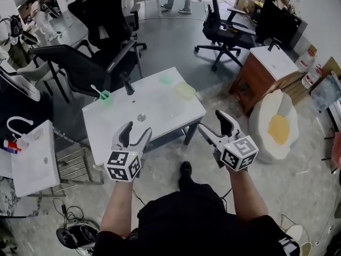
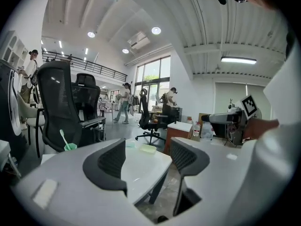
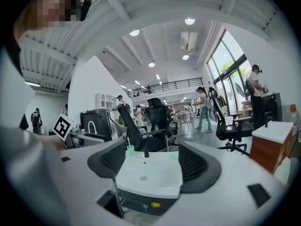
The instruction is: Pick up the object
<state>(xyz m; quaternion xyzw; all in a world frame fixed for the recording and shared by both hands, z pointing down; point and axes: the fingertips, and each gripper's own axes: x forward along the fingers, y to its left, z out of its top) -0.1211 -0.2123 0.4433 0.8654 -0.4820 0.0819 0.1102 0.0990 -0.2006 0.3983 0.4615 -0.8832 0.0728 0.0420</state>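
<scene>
Both jaws released, empty. Left gripper [image 1: 137, 129] over desk [image 1: 160, 105] edge at 6 o'clock; right gripper [image 1: 211, 120] off the 4 o'clock corner. Green cup [image 1: 105, 95] with toothbrush [image 1: 96, 90] at 10 o'clock; dish [image 1: 185, 90] at 2 o'clock.

The person wore a black top [image 1: 197, 217] whose sleeves left the forearms bare, black trousers [image 1: 185, 184] and a black shoe [image 1: 185, 168]. The left gripper [image 1: 136, 129] had a smooth white shell. At its rear sat the left cube [image 1: 122, 166], white with black square markers on its faces. Its fingers [image 2: 110, 160] were white outside, rounded at the tips, with dark grey ribbed pads on the inner faces. The right gripper [image 1: 211, 120] was built the same, with a white body, dark ribbed pads [image 3: 200, 166] and the right cube [image 1: 239, 153]. Small dark rectangular recesses [image 3: 257, 192] marked its shell.
</scene>
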